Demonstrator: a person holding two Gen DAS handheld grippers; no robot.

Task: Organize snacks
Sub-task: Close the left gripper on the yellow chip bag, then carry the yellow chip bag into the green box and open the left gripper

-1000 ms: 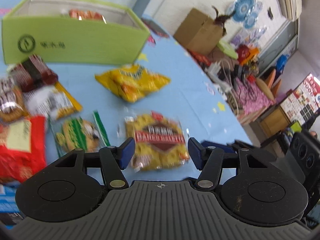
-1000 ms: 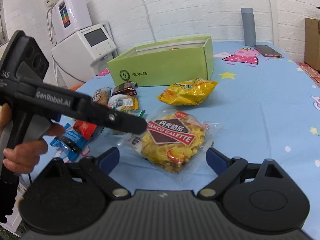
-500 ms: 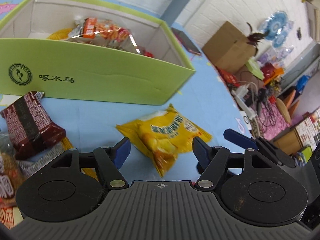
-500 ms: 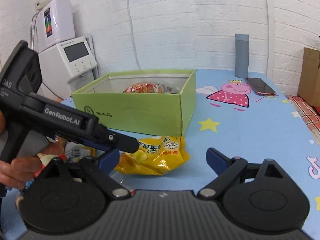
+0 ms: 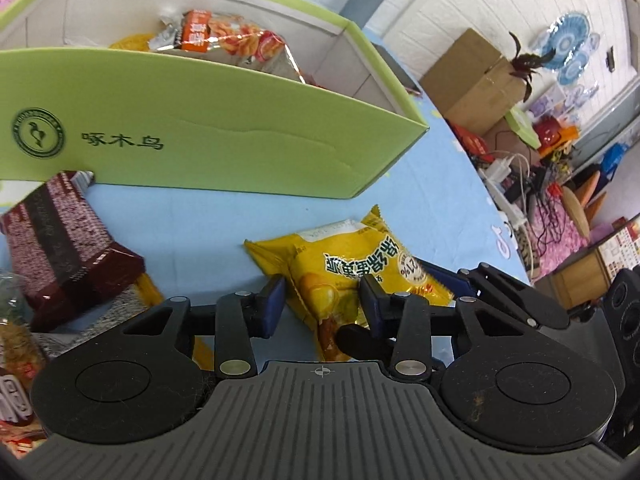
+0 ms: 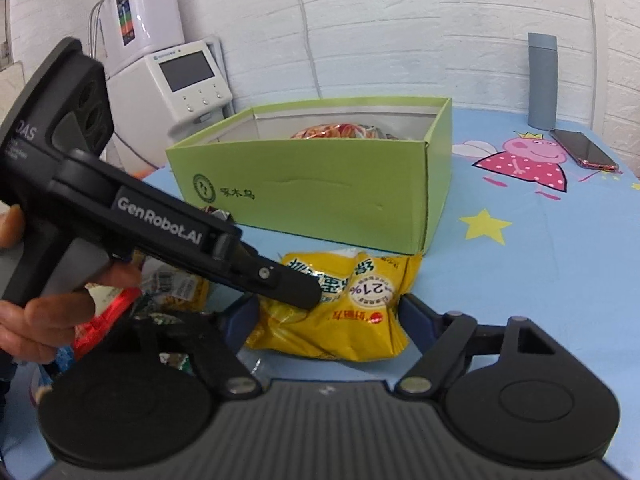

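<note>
A yellow snack bag [image 5: 352, 272] lies on the blue table just in front of the green box [image 5: 208, 144]; it also shows in the right wrist view [image 6: 352, 308]. My left gripper [image 5: 322, 304] is open, its fingers on either side of the bag's near end. My right gripper [image 6: 328, 316] is open and straddles the same bag from the other side. The green box [image 6: 320, 184] holds an orange snack packet [image 5: 224, 38]. The left gripper's body [image 6: 160, 224] crosses the right wrist view over the bag.
A dark red snack pack [image 5: 64, 240] and several other packets [image 6: 168, 288] lie to the left. A grey flask [image 6: 542, 80] and a phone [image 6: 582, 154] stand at the table's far side. A white appliance [image 6: 176, 88] is behind the box.
Both grippers moved forward from the biscuit pack to the yellow bag by the box. The left gripper's fingers have narrowed around the bag.
</note>
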